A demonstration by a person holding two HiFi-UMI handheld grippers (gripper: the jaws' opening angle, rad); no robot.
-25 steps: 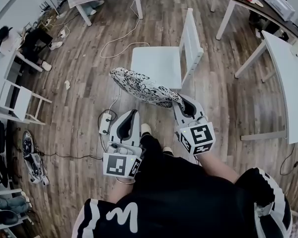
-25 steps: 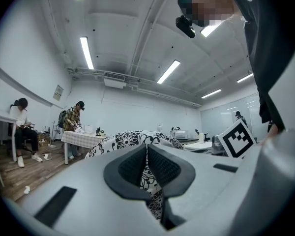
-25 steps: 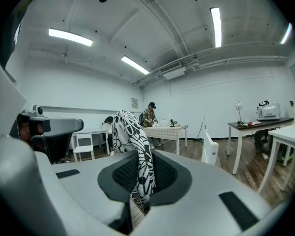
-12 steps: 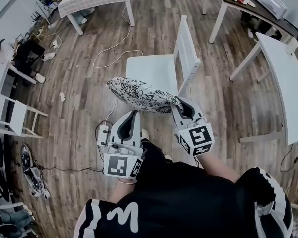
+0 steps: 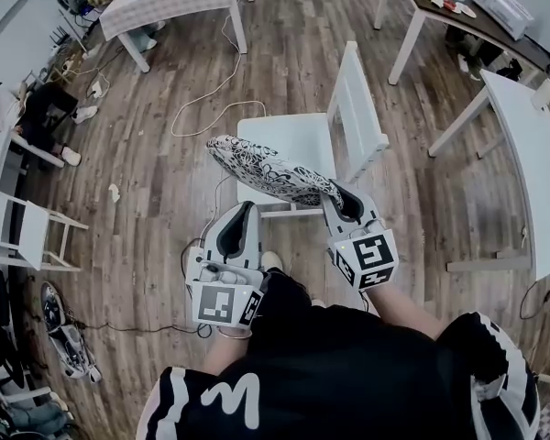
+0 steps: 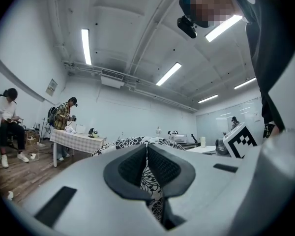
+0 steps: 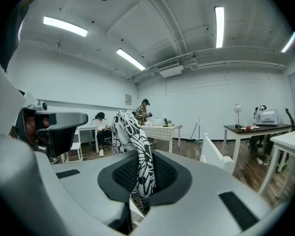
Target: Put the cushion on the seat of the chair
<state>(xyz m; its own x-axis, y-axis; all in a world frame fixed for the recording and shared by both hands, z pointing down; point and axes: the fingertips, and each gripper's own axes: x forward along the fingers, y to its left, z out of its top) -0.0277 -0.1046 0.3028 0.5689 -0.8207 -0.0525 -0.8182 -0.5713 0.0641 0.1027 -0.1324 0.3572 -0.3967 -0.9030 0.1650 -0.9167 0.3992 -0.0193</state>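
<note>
Cushion point(image 5: 270, 170) held over chair seat point(image 5: 298, 136), pinched by left tool point(image 5: 245, 211) and right tool point(image 5: 335, 194).

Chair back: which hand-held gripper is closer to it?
Right. The right hand-held gripper is by the seat's near corner, beside the chair back; the left hand-held gripper is farther, off the seat's other near corner. Both grip the cushion.
</note>
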